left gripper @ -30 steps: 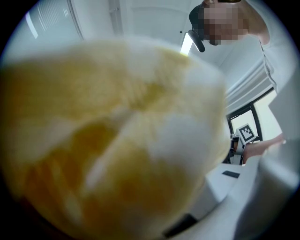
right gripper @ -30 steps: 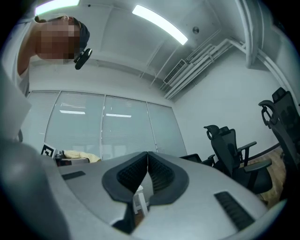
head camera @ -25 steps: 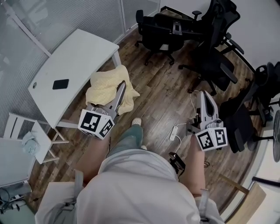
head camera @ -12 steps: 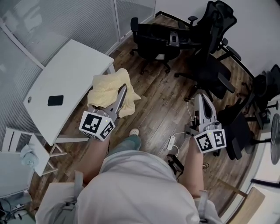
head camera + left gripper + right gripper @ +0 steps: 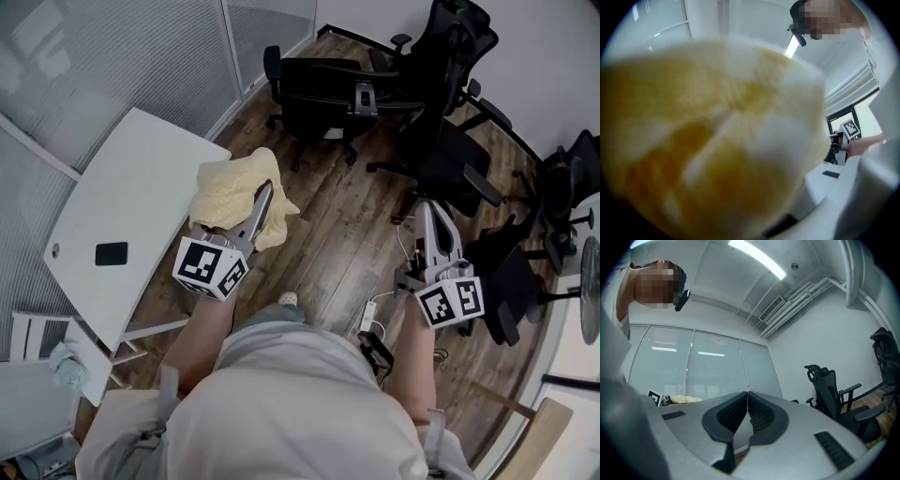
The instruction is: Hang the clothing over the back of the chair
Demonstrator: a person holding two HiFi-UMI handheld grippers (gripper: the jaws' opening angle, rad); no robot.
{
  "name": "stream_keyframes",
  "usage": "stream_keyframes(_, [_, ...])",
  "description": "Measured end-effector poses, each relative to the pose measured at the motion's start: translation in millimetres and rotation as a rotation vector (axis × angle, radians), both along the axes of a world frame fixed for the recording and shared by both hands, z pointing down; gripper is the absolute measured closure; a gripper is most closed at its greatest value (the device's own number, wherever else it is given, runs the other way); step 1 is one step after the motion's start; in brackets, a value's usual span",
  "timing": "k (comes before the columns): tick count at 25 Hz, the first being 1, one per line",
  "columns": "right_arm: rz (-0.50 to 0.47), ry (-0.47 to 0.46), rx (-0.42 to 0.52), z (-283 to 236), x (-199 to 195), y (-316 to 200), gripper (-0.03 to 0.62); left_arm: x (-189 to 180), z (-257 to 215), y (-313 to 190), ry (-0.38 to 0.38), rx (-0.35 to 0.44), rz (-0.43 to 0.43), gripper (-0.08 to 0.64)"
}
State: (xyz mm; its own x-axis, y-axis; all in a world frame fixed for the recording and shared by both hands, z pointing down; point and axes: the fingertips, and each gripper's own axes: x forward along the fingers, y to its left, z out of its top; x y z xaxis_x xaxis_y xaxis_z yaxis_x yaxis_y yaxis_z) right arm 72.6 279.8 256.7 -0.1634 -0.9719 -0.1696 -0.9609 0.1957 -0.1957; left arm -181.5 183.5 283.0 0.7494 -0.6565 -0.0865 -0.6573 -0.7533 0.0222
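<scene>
Both grippers had moved on with the person over the past second. The white table [image 5: 122, 187] with its dark phone [image 5: 111, 253] had slipped back toward the near left, and the black office chairs [image 5: 314, 89] on the far side had come closer. The yellow clothing [image 5: 225, 192] had kept its place at the left gripper [image 5: 265, 192] all the while. It was held up just beside the table's far right corner, above the wooden floor [image 5: 347, 234]. By my reading this was the carry stage: no chair back was yet within reach and the hanging had not begun. Which chair was meant I could not tell.

The left gripper's fingers were closed partway on a bunched fold of the clothing. The cloth filled almost all of the left gripper view in a blur, so the pads themselves were buried in it. The right gripper [image 5: 427, 211] rode well to the right, its ribbed pads [image 5: 733, 416] pressed together with nothing between them, pointing toward the far chairs.
</scene>
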Motion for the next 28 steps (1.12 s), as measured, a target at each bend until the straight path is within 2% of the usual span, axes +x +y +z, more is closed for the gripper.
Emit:
stream_keyframes(13, [0.029, -0.002, -0.023, 7, -2, -64, 0.571, 19, 4, -78, -0.010, 0.002, 0.099, 0.420])
stream_keyframes(20, [0.004, 0.005, -0.055, 15, -13, -81, 0.571, 13, 8, -95, -0.018, -0.002, 0.100, 0.420])
stream_keyframes(28, [-0.018, 0.017, -0.043, 12, -22, -89, 0.571, 4, 13, -98, -0.018, -0.008, 0.089, 0.420])
